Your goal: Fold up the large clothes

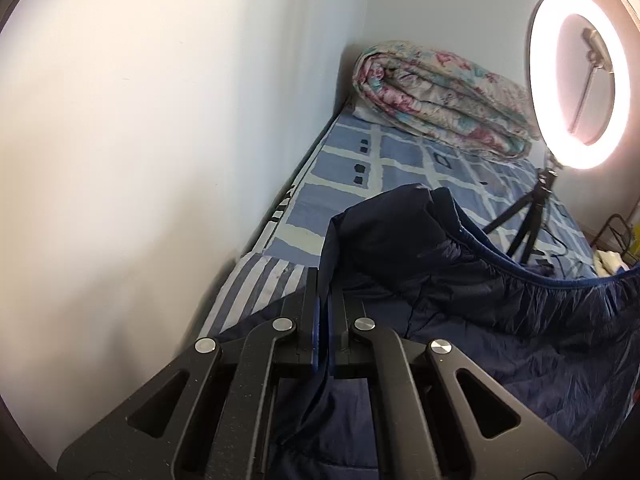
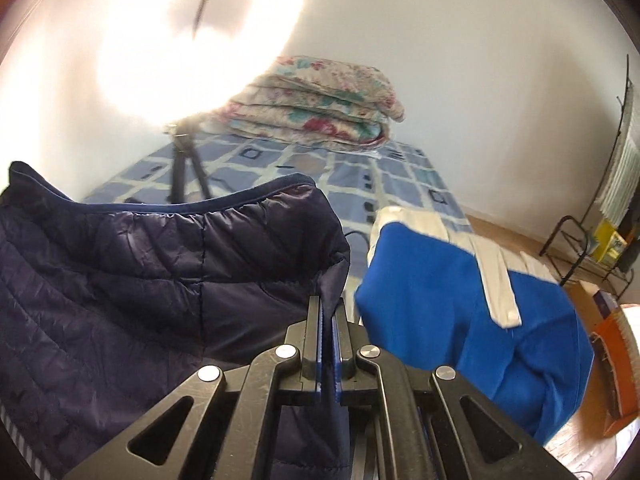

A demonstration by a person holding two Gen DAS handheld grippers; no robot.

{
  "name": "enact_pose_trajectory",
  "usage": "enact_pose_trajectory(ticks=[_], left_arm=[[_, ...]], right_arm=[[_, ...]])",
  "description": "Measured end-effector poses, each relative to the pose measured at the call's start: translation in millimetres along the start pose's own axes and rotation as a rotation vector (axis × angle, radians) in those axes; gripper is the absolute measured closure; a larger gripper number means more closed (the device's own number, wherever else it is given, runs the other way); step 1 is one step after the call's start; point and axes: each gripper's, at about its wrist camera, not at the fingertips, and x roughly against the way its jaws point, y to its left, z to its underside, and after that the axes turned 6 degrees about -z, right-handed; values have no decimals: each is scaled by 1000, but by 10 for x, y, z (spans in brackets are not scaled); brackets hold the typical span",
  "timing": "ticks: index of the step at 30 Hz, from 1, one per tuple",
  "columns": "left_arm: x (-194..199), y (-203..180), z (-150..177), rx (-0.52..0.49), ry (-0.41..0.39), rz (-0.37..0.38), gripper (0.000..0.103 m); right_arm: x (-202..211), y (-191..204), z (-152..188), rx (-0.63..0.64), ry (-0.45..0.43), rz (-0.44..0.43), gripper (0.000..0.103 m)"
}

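L gripper [image 1: 323,300] & R gripper [image 2: 327,320] jaws both clamped on navy quilted puffer jacket [image 2: 160,264]; advise level, taut hem before folding onto blue-check bedsheet [image 1: 400,156].

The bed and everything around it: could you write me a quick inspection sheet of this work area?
Surface: bed with a blue and white checked cover.
Job's things: navy quilted jacket, lifted off the bed at two points.
Clutter: folded floral quilt at the far end; blue and white garment on the bed's near right.
Tongs: left tongs and right tongs each shut on jacket fabric.
Cables: a thin dark cable near the tripod.
Surroundings: lit ring light, white walls, wire rack, wooden floor.
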Motion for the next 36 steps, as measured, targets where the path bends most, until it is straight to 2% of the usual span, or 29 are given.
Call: enact_pose_trajectory(ticks=[6,10,13,15,16,17,18,19,20,21,23,24,27,30,32,34,36], left_arm=[[-458,-328,117,-49,34,-91,103],[-749,-313,258,-11,83,-117,102],[-919,-255,371,30,128,-117,99],[-962,-223,400,44,146,-117,87],[-950,-200,398,57,146,-130,74],[-909,-180,383,66,132,-134,66],[-850,-166,355,68,116,-145,65],[-793,-155,335,65,102,-156,65],[-715,-151,298,57,83,-164,65],[-603,-143,267,44,61,-156,65],[-424,-209,216,9,34,-113,65],[-329,-280,208,-29,24,-74,65],[-139,-525,265,-150,28,-31,65],[29,-678,463,-145,99,132,65],[190,-871,689,-210,104,176,65],[336,-1127,930,-287,107,217,65],[394,-1331,1063,-319,126,259,65]], right_arm=[[-465,180,-9,62,54,87,102],[-731,241,148,104,112,128,102],[-806,234,223,105,133,127,102],[-842,204,233,96,148,120,102],[-853,181,235,79,156,112,101],[-862,168,236,67,158,107,101],[-847,159,239,58,157,108,98],[-828,141,240,49,155,109,87],[-778,119,231,34,145,104,82],[-760,102,224,25,142,90,76],[-613,59,221,-9,126,33,75],[-528,43,231,-26,115,5,75],[-231,67,333,-43,77,-86,74],[129,172,544,-17,72,-172,74],[380,228,735,-7,72,-206,73],[567,194,918,-60,68,-261,70],[691,163,1127,-123,82,-311,70]])
